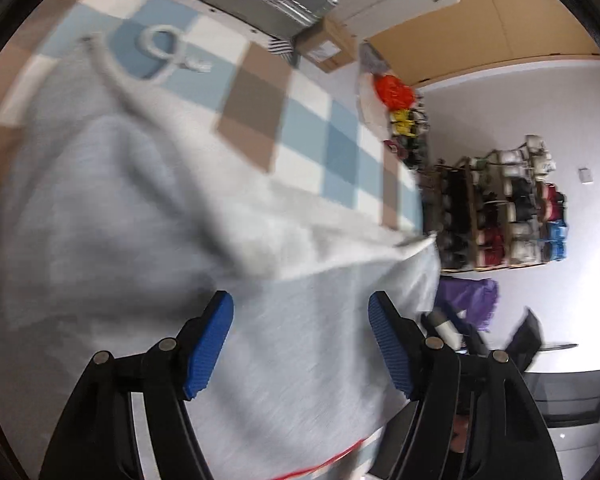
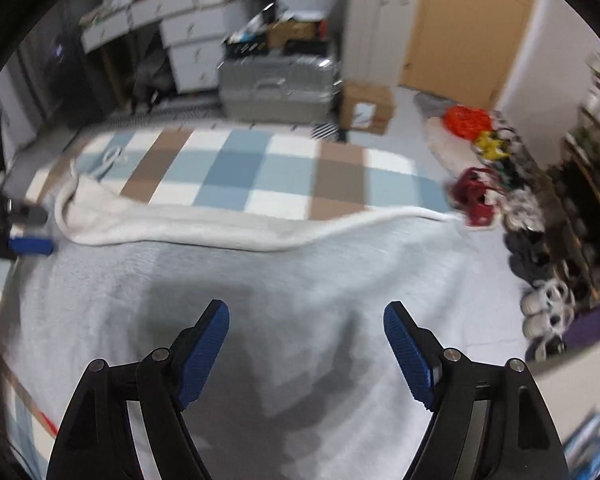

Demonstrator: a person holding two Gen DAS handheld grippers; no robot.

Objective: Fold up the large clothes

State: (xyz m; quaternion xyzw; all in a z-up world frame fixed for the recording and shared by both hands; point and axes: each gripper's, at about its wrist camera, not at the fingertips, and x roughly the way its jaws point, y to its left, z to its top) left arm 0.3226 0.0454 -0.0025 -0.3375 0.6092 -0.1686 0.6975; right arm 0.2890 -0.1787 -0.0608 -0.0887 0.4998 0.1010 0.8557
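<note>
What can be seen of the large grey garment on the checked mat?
The grey garment is pale, soft, fleecy-looking fabric spread over the checked mat. Its far edge is turned over, showing a whitish underside as a long band. A drawstring-like cord trails from one end. Both grippers hover open above it; nothing grips it. Motion blur hides finer detail.

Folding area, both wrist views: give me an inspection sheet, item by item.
Surface: checked mat in blue, white and brown squares, on the floor.
Job's things: pale grey garment spread over the mat, its far edge turned back showing a lighter inside; a drawstring lies beyond it.
Clutter: nothing seen on the garment.
Grippers: left gripper and right gripper both open above the cloth, nothing between the fingers.
Cables: nothing seen.
Surroundings: silver suitcase, cardboard box, orange bag, shoe rack, white drawers.
</note>
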